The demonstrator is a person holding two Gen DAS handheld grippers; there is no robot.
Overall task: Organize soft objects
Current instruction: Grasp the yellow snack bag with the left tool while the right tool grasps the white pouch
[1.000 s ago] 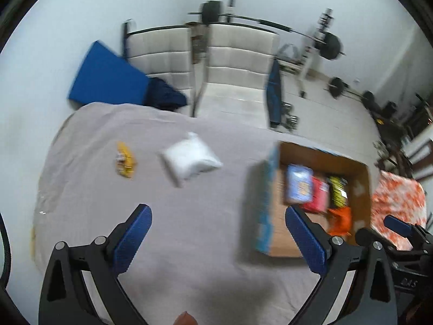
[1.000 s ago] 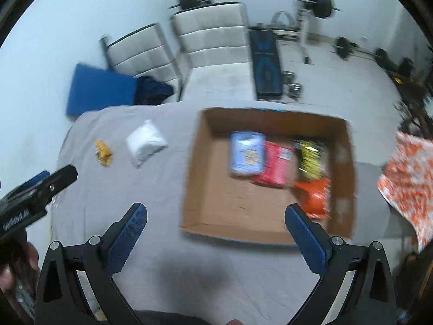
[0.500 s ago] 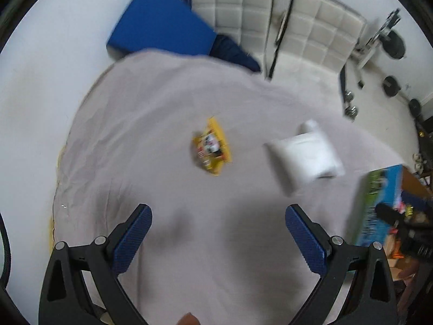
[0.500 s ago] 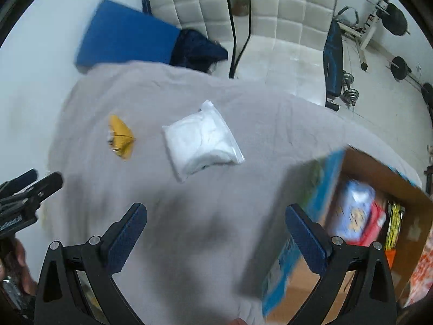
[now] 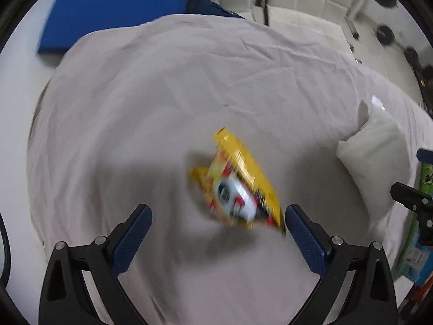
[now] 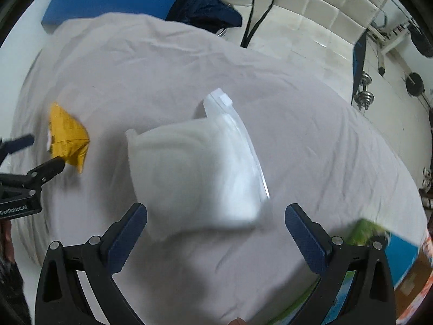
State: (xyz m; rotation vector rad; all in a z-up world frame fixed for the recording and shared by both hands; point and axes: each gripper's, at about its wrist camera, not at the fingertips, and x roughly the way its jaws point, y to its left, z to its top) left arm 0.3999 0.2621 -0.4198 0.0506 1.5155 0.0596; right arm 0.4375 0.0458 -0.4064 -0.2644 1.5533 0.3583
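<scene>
On the gray bed sheet (image 5: 140, 103) lies a yellow snack pack (image 5: 238, 184). Its long side runs from top-left down to bottom-right in the left wrist view, w/ one narrow end pointing away from the cam. It's blurry, so the print can't be read.

The white soft bag (image 6: 200, 173) lies on the same sheet to the right of the yellow pack. In the right wrist view its long side tips from top-center down to the right, clear flap end pointing away.

Half a sec ago both things looked small & far. Now they look big & close: both claws have come down toward them. The box (image 6: 400, 260) was big in the right view 1 sec ago; now only a corner shows at the bottom right.

The left gripper (image 5: 216, 227) is wide open & holds nothing. The yellow pack sits just ahead of it, nearer the right finger, its low corner almost at that fingertip. The right gripper (image 6: 216, 224) is wide open too, holding nothing. The white bag sits right in front, between the two fingers, not pinched.
</scene>
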